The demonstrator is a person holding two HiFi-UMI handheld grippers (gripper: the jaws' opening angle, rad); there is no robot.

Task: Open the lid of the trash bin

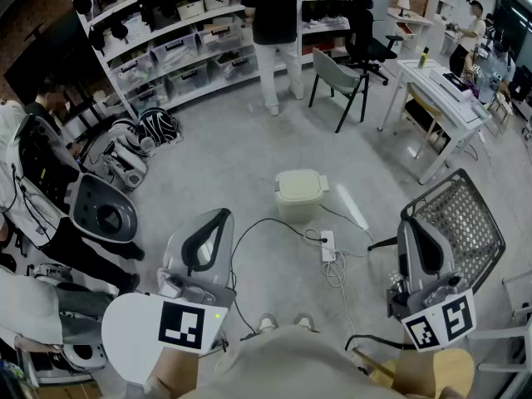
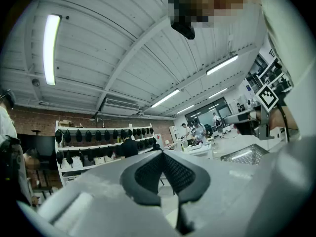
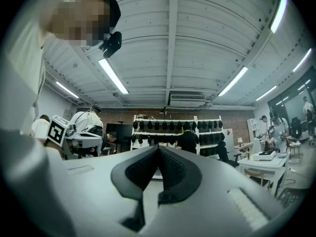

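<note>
**Q:** Entry one, the tools?

**A:** Left tool (image 1: pixel 221 214): jaws brought together at the tips, nothing between them. Right tool (image 1: pixel 411 224): the same, tips met and empty. I hold both tilted upward, so their own cameras take in ceiling and shelving, not the bin.

**Q:** Entry two, the task's thing?

**A:** Trash bin (image 1: pixel 298 209): pale and squarish, standing on the floor (image 1: pixel 216 165). It is ahead of both tools, between their two lines and well apart from either. Lid (image 1: pixel 299 183): down, flat on the body. Its hinge side and any lip or latch are too small to read from here.

**Q:** Entry three, obstacles?

**A:** White power strip (image 1: pixel 327 245) with cables, lying between my tools and the bin. Black mesh chair (image 1: pixel 462 216), just beside the right tool on its outer side.

**Q:** Entry four, method?

**A:** My judgement only. I would close the distance without treading on the cables, then tip one tool down toward the lid. Its closed tip goes under the free edge, opposite the hinge, and lifts in an arc. Pushing forward looks likely to slide a bin this light, so the other tool should steady the body.
</note>
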